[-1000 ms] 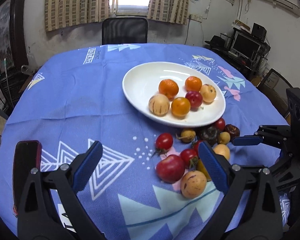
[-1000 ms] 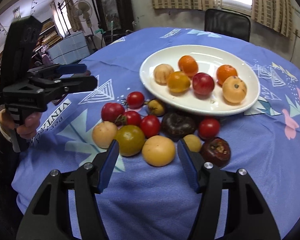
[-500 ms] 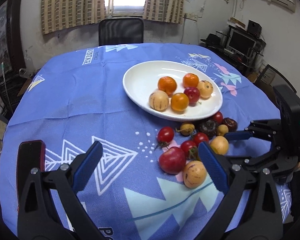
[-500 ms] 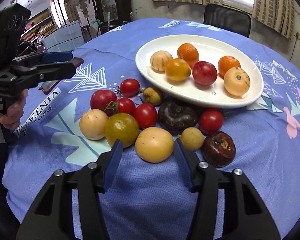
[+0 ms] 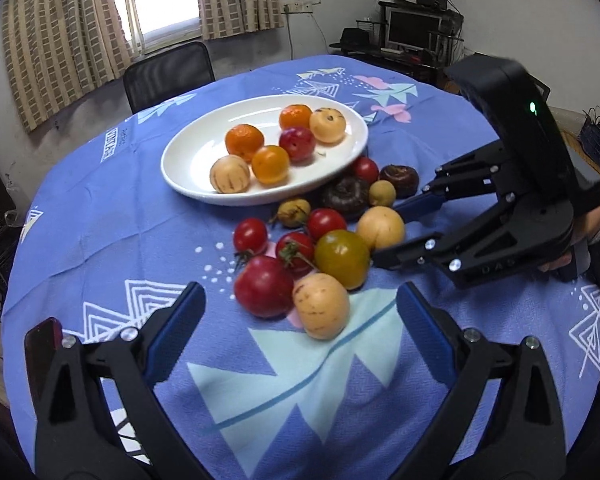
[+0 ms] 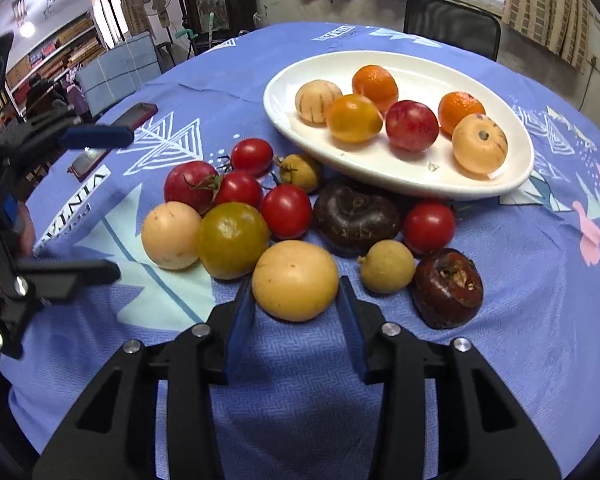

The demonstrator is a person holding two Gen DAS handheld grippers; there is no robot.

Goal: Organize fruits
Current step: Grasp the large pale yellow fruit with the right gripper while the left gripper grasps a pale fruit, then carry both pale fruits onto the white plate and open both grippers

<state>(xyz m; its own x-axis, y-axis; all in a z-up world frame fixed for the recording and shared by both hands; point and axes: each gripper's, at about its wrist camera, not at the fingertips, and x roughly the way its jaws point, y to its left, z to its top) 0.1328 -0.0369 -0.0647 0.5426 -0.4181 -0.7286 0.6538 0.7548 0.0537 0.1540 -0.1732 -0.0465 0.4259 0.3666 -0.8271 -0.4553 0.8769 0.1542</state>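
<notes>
A pale yellow round fruit (image 6: 295, 280) is lying on the blue patterned tablecloth (image 6: 540, 280) at the near edge of a loose heap of fruit, and the right gripper (image 6: 296, 296) is bracketing it, one blue pad on each side. The pads look to be touching or almost touching its skin; whether they are actually pressing cannot be told. In the left wrist view the same fruit (image 5: 380, 227) is showing with one finger of that gripper (image 5: 384, 232) passing behind it and the other in front.

Just beside it are sitting an olive-yellow tomato (image 6: 233, 240), a small tan fruit (image 6: 386, 266) and a dark brown wrinkled fruit (image 6: 358, 220); these are crowding both pads. Red tomatoes (image 6: 286, 210) are lying farther in. A white oval plate (image 6: 380, 178) is standing beyond the heap, carrying six fruits, among them an orange (image 6: 375, 87) and a red plum (image 6: 411, 125).

The left gripper (image 5: 300, 316) is hovering with its fingers spread wide and nothing between them, near a speckled tan fruit (image 5: 321, 306) and a large red tomato (image 5: 264, 286).

The round table is filling most of both views. Behind it are standing a black chair (image 5: 168, 72), striped curtains (image 5: 60, 36) at a bright window, and a desk with a monitor (image 5: 414, 28). A red phone (image 6: 112, 136) is lying on the cloth, partly hidden by the left gripper's finger. The shelves in the far room are too blurred to read.
</notes>
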